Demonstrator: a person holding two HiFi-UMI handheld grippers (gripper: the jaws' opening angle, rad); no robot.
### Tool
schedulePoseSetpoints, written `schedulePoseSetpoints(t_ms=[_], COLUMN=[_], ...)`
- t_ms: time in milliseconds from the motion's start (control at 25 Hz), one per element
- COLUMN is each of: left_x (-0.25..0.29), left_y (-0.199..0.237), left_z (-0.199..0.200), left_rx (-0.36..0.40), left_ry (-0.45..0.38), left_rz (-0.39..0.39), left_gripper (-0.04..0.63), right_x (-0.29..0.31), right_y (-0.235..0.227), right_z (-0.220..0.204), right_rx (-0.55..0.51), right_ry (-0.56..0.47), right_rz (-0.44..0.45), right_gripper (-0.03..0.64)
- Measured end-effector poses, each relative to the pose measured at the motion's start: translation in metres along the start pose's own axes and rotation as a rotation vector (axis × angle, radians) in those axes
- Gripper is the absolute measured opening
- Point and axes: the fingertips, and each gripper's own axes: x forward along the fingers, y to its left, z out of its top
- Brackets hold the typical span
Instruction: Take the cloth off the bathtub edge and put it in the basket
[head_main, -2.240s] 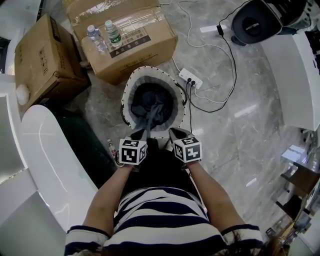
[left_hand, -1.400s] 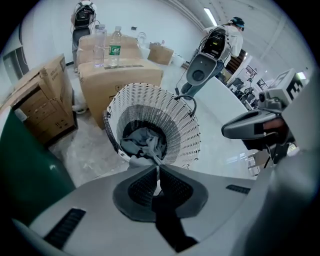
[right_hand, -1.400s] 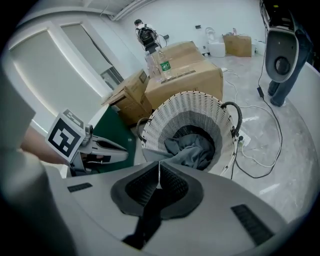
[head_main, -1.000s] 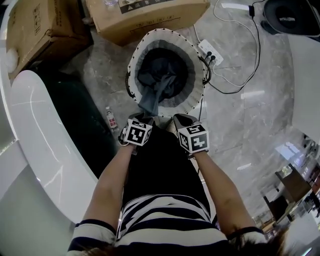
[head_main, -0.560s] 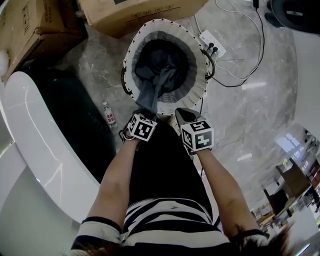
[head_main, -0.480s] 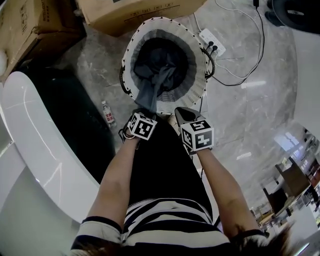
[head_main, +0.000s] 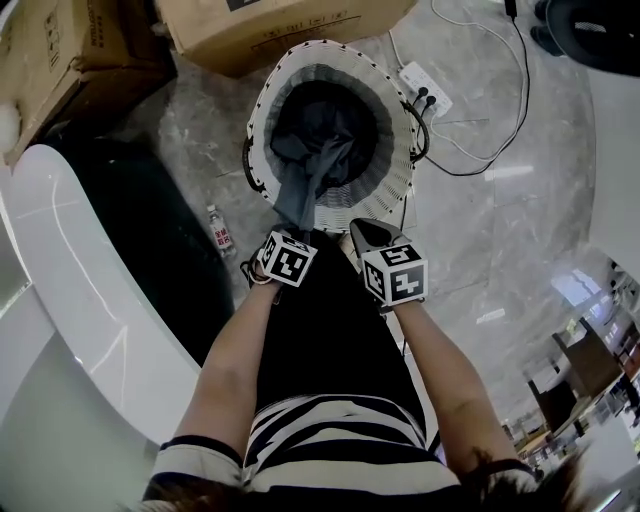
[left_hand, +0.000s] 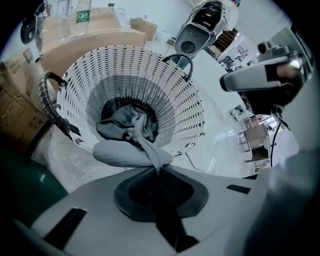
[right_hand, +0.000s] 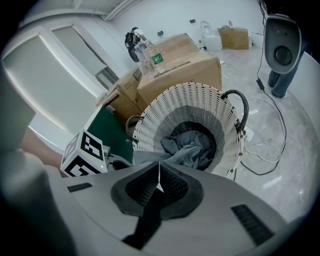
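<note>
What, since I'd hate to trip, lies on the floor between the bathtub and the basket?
The head view shows a small bottle on the floor between bathtub and basket, beside a dark green surface.

cardboard box (head_main: 290, 28) got chopped off by the top edge, bathtub (head_main: 90, 300) ran out the left side, tiny bottle (head_main: 221, 231) label was unreadable, cloth (head_main: 308, 168) bottom folds sat buried in the basket (head_main: 397, 118)
</note>
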Motion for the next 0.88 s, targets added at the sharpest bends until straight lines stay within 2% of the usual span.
schedulePoseSetpoints(t_ms=[240, 400, 520, 720, 880], left_x=[-0.029, -0.053, -0.076, -0.114, -0.148], left_y=[-0.015, -0.033, -0.04, -0.054, -0.06], left_z=[0.02, 0.04, 0.059, 0.09, 0.12], left_rx=[0.026, 0.073, 0.114, 0.101, 0.126], left_ry=[-0.055, -0.11, -0.158, -0.254, -0.344], left_rz=[-0.051, -0.092, -0.092, -0.108, -0.101], left_gripper=[0.031, 0.031, 0.031, 0.031, 0.031], right_x=[-0.009, -0.02, -0.029, -0.044, -0.054], right_y=[0.004, 0.006, 0.006, 0.002, -0.002], right_z=[0.011, 0.014, 0.018, 0.02, 0.023], right_rx=[0.016, 0.028, 0.042, 0.09, 0.12], right_ry=[-0.025, -0.041, -0.063, -0.095, -0.119], right_rz=[0.002, -0.003, -0.011, -0.021, -0.033], right_gripper=[0.032, 0.032, 0.032, 0.032, 0.032])
